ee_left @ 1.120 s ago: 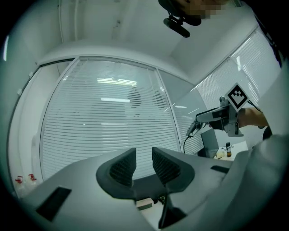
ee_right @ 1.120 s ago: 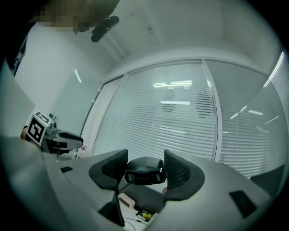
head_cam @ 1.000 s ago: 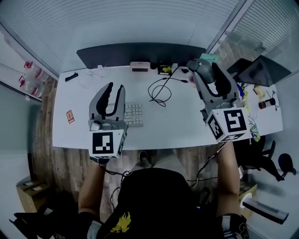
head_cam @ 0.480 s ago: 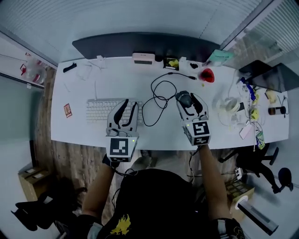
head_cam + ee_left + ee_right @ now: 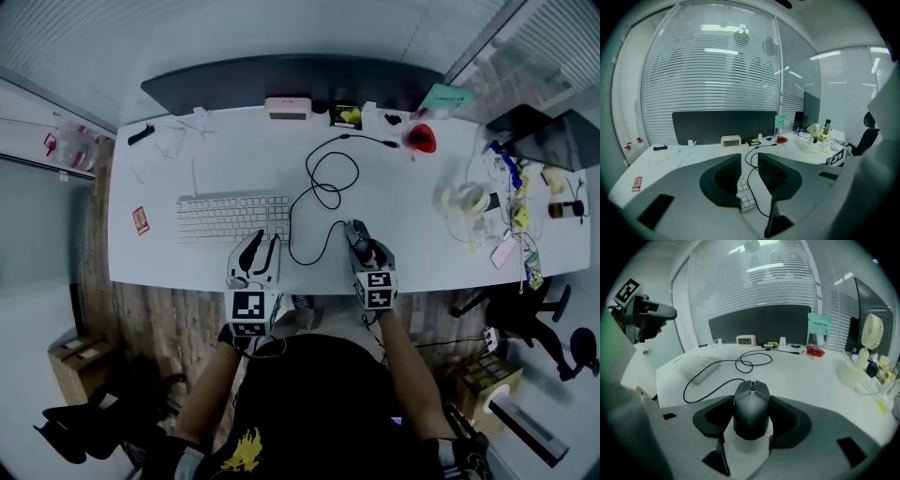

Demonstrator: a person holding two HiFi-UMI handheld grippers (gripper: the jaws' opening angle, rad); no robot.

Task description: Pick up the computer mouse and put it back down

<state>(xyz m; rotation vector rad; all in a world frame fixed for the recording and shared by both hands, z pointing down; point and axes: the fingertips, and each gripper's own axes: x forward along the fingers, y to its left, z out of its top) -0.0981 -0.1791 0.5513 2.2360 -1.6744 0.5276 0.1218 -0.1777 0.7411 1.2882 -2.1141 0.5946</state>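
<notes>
Right gripper [image 5: 751, 405]: my jaws clamp the dark grey wired computer mouse [image 5: 751, 397] by its sides, lower centre of head view, at the white desk's [image 5: 422, 216] near edge. Left gripper [image 5: 749, 169]: jaws slightly parted, empty.

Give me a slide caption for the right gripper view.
Right gripper holding a black wired computer mouse, white desk beyond.
</notes>
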